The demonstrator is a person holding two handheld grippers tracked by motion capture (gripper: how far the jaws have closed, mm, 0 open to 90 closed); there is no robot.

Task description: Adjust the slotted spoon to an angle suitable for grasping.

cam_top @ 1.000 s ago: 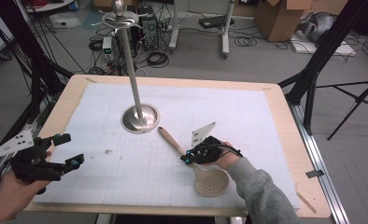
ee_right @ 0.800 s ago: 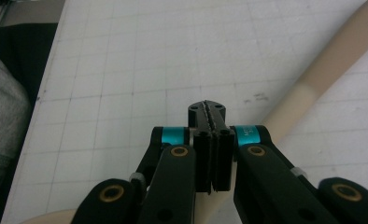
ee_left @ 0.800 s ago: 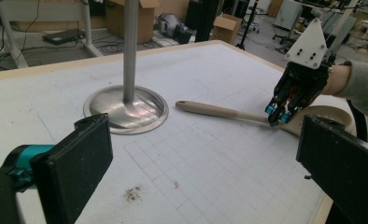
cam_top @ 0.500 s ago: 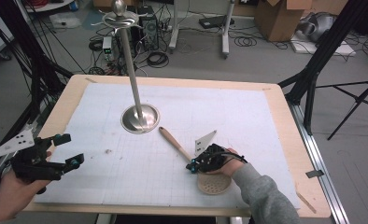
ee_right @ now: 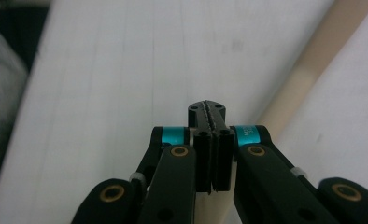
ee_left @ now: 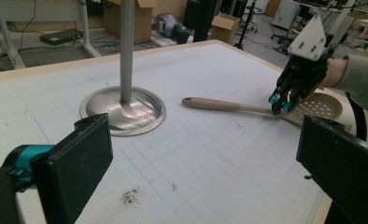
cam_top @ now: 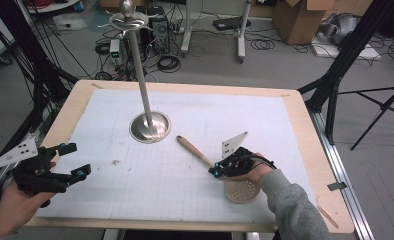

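R gripper (cam_top: 216, 172) slid down spoon (cam_top: 197, 152) handle toward bowl, jaws pressed together, nothing btwn | L gripper (cam_top: 72, 160) jaws apart, idle | spoon flat, ungrasped; stand (cam_top: 150, 127) waits

In the high view, the right gripper (cam_top: 220, 171) and the hand behind it cover the neck of the slotted spoon (cam_top: 197, 153), and part of its perforated bowl at about four o'clock from them. In the right gripper view the closed jaws hide the handle beneath them, and the desk (ee_right: 102, 70) beyond is blurred. The left gripper view cuts off the stand (ee_left: 126, 51) at twelve o'clock.
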